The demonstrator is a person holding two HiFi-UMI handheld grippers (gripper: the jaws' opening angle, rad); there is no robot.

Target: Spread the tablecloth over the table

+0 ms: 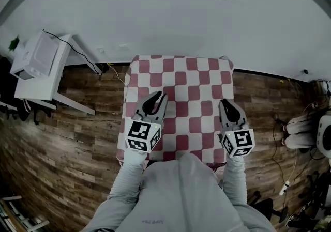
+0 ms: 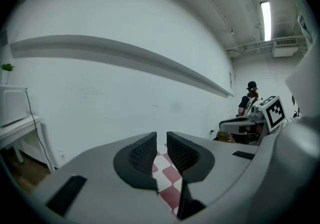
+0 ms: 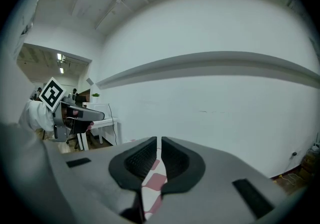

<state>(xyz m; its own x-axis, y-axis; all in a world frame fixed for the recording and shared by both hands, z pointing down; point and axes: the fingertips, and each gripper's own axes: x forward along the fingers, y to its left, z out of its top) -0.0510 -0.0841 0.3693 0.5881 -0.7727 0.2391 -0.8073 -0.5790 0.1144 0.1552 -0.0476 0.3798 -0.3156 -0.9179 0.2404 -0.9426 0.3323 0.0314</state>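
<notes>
A red and white checked tablecloth (image 1: pixel 181 78) lies flat over the small table against the white wall. Both grippers hover above its near half and point toward the wall. My left gripper (image 1: pixel 158 97) is over the near left part; in the left gripper view its jaws (image 2: pixel 161 139) stand a little apart with nothing between them, and the checked cloth (image 2: pixel 167 174) shows below the gap. My right gripper (image 1: pixel 226 104) is over the near right part; in the right gripper view its jaws (image 3: pixel 159 143) are closed to a thin slit, empty, with the cloth (image 3: pixel 154 181) beneath.
A white side table (image 1: pixel 39 83) with a white box on it stands at the left, and a black cable runs from it along the wall. Wooden floor surrounds the table. Cables and a seat (image 1: pixel 299 132) lie at the right. A person (image 2: pixel 250 99) stands far off.
</notes>
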